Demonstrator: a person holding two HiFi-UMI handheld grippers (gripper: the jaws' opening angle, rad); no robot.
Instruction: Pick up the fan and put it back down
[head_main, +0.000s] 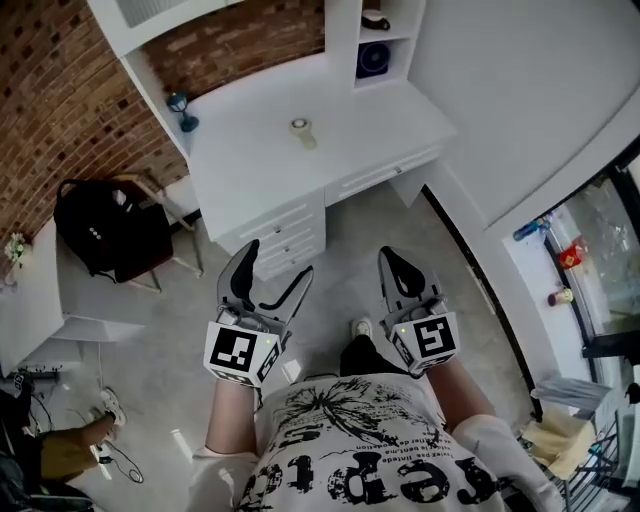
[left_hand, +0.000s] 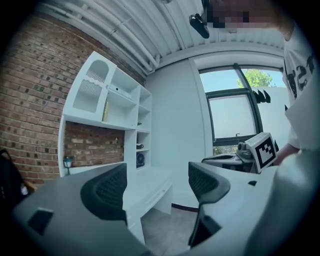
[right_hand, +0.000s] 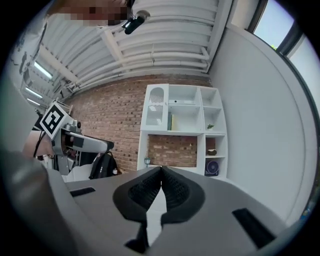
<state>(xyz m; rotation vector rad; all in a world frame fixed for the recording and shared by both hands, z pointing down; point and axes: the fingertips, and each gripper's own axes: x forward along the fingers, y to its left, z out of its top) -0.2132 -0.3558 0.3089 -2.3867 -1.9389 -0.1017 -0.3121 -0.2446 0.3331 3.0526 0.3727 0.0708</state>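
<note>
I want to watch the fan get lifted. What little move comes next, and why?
Probably move the open left hand-held gripper toward the fan, which stands low in the shelf behind the desk, far off, and nothing is held.

The fan (head_main: 372, 60) sits in a shelf (head_main: 342, 40) cubby at the far right of the desk (head_main: 250, 175). A roll (head_main: 300, 128) lies mid-desk, a lantern (head_main: 183, 110) at its left edge. Left of the desk, a bag (head_main: 105, 235) rests on a chair (head_main: 178, 200).

Bright even daylight, fisheye-warped edges
</note>
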